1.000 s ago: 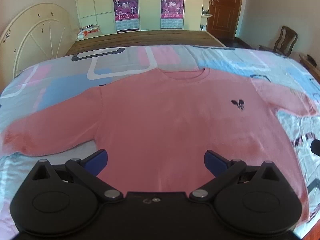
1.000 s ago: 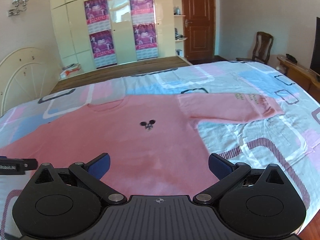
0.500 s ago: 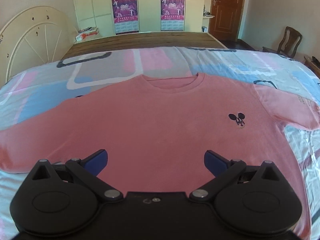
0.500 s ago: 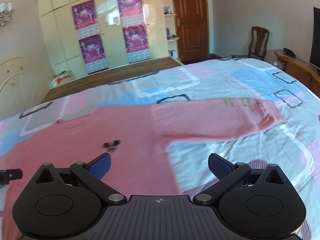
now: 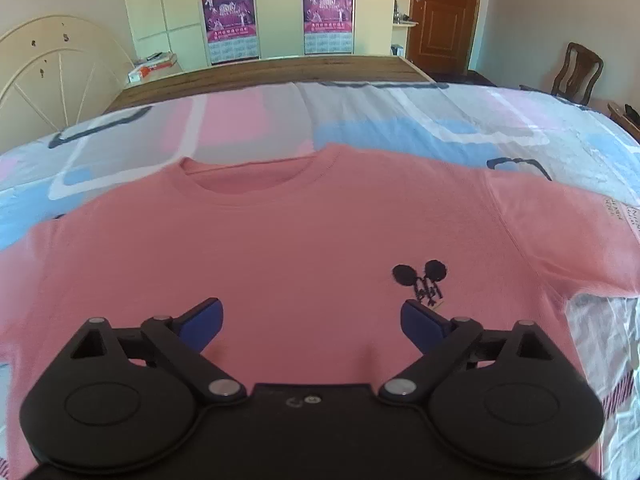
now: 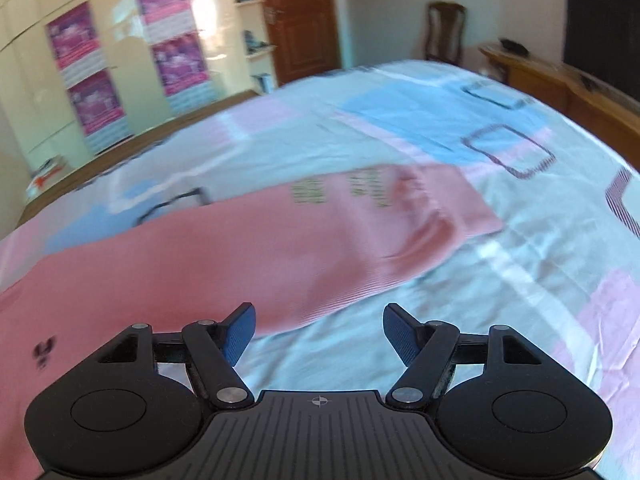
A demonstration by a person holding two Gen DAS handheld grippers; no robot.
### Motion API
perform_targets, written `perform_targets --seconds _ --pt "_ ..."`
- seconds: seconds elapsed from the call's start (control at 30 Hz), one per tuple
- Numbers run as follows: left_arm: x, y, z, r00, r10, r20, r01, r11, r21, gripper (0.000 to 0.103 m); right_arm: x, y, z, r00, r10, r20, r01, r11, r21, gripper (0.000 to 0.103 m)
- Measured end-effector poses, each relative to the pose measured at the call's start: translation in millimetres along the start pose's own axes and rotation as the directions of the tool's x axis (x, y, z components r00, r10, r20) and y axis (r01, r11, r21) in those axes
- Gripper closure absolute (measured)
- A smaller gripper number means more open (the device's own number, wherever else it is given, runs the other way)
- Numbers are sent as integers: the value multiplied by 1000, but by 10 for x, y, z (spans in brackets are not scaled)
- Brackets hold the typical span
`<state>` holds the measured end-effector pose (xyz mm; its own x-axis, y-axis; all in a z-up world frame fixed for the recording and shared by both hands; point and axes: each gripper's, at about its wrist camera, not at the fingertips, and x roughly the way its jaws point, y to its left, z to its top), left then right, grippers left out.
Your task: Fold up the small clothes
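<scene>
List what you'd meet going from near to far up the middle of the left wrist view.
Left gripper, its jaws closing with nothing between them → pink shirt → its collar → patterned bedsheet → wooden bed edge → wardrobe with posters.

Posters [image 5: 231, 20] hang on the wardrobe [image 5: 280, 8] beside a door [image 5: 444, 16].

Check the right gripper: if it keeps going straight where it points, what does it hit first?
Probably the lower edge of the pink shirt's sleeve, or the bedsheet just beside it; blur leaves depth unclear. The right gripper is angled down at that edge, jaws closing, with nothing between them yet.
</scene>
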<state>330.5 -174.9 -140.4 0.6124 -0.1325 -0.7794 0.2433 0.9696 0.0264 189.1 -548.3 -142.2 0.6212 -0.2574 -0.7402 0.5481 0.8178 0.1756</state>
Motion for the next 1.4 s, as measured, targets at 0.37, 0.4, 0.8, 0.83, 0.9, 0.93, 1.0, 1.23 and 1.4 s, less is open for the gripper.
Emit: perform_targets --seconds 0.37,0.4,0.8,0.83,0.9,0.93,1.0,1.23,1.4 --pt "332 -127 81 998 43 -41 -42 999 3 18 556 -745 263 997 -41 -66 52 984 169 50" --pt "347 -118 86 998 43 -45 -43 999 2 19 576 -769 282 997 -42 -59 52 983 175 52" --pt "465 -44 126 995 57 -78 -57 998 7 32 566 -681 433 998 -51 47 42 985 168 100" --pt "458 -37 129 995 60 -76 -59 998 6 32 531 -629 452 997 -45 66 34 988 151 100" --pt "441 -13 137 996 57 -75 -58 998 0 32 429 -474 496 995 -15 98 4 994 113 100" --pt "428 5 141 996 54 -74 -54 999 -4 32 373 -361 523 993 11 117 -22 996 92 100" --pt "385 57 147 997 51 -63 -52 999 -8 32 253 -88 555 987 66 150 -72 997 35 100" --pt "242 435 157 997 65 -33 -67 995 -75 31 -23 1334 401 924 358 135 -332 925 -186 100" --pt "205 736 144 996 78 -34 -81 990 -116 29 -46 2362 -152 852 523 -33 -508 808 -298 100"
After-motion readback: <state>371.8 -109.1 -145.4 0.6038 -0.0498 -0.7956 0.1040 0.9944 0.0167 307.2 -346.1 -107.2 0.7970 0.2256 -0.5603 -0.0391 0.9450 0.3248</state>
